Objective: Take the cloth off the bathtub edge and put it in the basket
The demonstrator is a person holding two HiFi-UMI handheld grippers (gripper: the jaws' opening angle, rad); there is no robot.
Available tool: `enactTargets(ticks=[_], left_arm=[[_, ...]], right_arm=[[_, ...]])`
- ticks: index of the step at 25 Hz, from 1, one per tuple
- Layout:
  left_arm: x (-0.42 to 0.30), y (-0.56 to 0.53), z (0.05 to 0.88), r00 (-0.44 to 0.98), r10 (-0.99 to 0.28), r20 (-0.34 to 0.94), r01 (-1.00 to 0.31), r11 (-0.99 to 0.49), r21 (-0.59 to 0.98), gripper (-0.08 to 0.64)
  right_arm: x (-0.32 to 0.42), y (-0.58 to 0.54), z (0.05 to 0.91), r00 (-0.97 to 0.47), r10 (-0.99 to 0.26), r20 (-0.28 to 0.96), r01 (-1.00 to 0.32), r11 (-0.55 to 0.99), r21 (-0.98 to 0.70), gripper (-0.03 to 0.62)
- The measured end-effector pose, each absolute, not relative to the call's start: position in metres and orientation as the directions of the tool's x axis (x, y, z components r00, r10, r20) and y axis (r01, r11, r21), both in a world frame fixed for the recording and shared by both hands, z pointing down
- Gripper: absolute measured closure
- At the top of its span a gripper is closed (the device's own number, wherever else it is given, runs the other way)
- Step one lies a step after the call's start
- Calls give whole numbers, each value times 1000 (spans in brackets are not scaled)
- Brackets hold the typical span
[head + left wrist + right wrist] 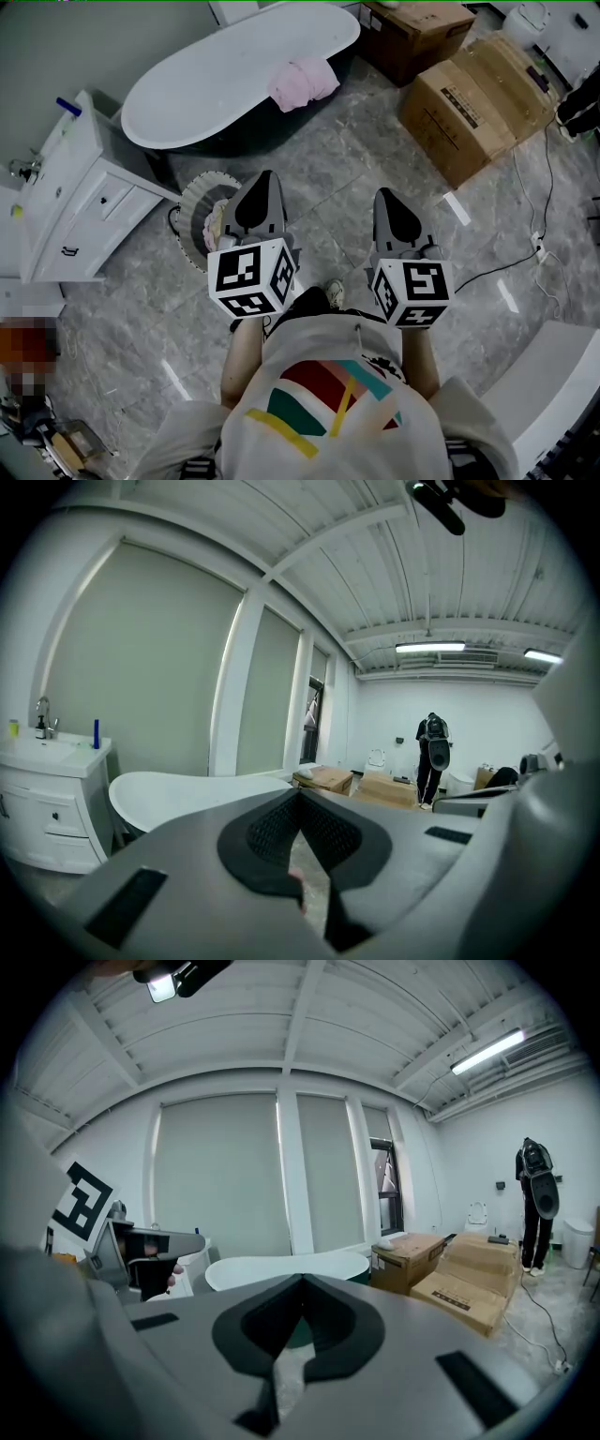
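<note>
1. One white bathtub (234,84) is standing on the grey marble floor (375,178). The head view is showing its whole oval from above, while both claw views are catching only its rim side-on (187,789).
2. One white cabinet (84,197) with a sink is sitting left of the tub. The left claw view is revealing its tap (43,714), which is hard to make out from above.
3. Two cardboard boxes (478,103) are lying right of the tub. Their printed labels are too small to read.
4. One person (433,752) is standing far off by the back wall. Only the two claw views are showing this figure.
5. The left claw (267,180) and the right claw (386,195) are hovering side by side above the floor, each carrying one cube with black square markers. Both are closed with nothing between the jaws.
6. One round white basket (199,192) is sitting on the floor between cabinet and tub, partly under the left claw.
7. One pink cloth (303,82) is lying draped over the tub's near edge, well apart from both claws. Only the head view is showing it.
8. One blue item (67,106) is resting on the cabinet top.
</note>
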State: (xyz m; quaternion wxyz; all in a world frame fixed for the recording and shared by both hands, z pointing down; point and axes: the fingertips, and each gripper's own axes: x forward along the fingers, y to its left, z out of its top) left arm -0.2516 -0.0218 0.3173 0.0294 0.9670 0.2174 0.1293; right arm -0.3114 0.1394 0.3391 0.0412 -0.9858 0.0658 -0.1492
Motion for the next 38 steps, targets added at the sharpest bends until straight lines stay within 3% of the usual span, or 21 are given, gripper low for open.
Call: enactTargets(ticks=[17,24,38], left_arm=[[-194,10,313,866,464,187,456,-886,87,541],[-142,21,338,860,470,197,448,-882,147,541],[-31,44,355,858,452,245,431,-892,138,541]], right_arm=[[-272,177,333,960,-118,254,-109,-993,-48,581],[-245,185,347,951,-111,289,-121,-993,17,581],[-122,194,368,920,-162,356,-186,-982,33,581]])
